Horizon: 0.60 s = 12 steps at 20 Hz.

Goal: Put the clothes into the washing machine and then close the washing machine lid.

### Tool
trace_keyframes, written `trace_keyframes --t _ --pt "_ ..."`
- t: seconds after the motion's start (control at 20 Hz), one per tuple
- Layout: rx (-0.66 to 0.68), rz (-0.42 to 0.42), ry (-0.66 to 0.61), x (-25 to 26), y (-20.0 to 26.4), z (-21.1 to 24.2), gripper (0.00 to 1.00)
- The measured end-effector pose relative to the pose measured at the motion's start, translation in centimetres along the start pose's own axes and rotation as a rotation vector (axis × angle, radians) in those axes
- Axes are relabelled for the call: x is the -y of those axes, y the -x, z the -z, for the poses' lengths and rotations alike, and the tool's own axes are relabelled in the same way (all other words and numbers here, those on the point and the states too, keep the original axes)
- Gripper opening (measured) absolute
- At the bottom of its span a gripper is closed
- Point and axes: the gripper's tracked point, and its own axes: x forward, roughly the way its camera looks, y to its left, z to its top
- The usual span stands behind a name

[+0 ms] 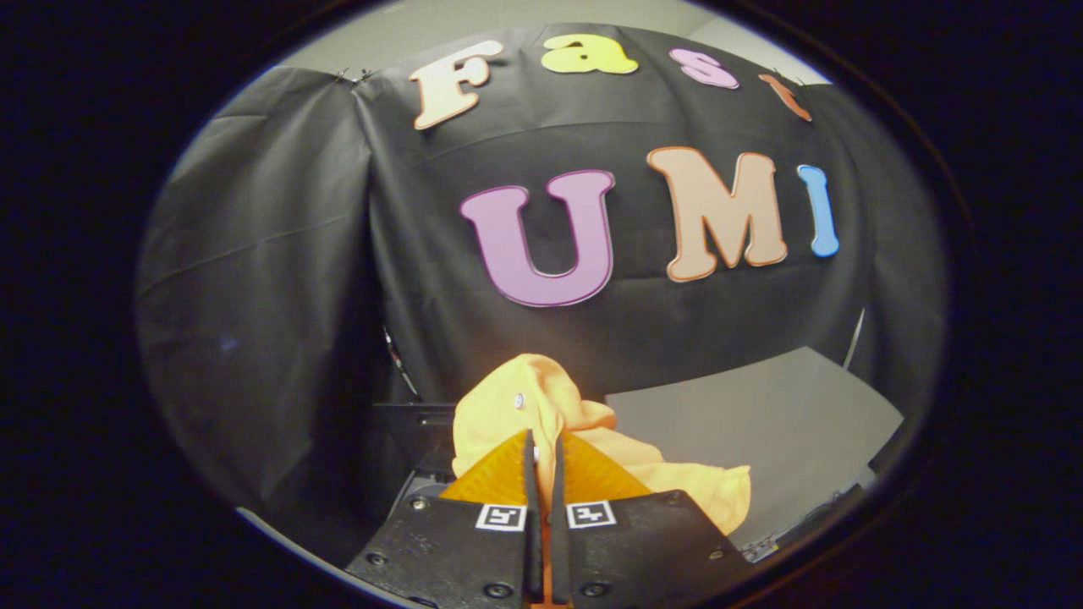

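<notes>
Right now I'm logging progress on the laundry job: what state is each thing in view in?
hand-held gripper: fingers closed on the cloth, held up in the air.
yellow-orange garment: bunched, pinched between the fingers, hanging off them.
grey panel: beyond the garment, nothing on it; whether it is the lid, unclear.

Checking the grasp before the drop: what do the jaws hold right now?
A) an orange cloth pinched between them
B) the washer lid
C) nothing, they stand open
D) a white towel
A: the gripper has its jaws nearly together, with the orange cloth pinched between them and bunched up just ahead.
</notes>
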Motion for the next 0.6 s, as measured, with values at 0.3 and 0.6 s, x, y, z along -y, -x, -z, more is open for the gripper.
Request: trace_keyframes --t 0.3,0.6 --pt "-0.053 -0.017 0.021 -5.7 -4.1 6.8 0.03" --pt "-0.134 -0.032 0.066 -8.0 -9.0 14.9 0.04"
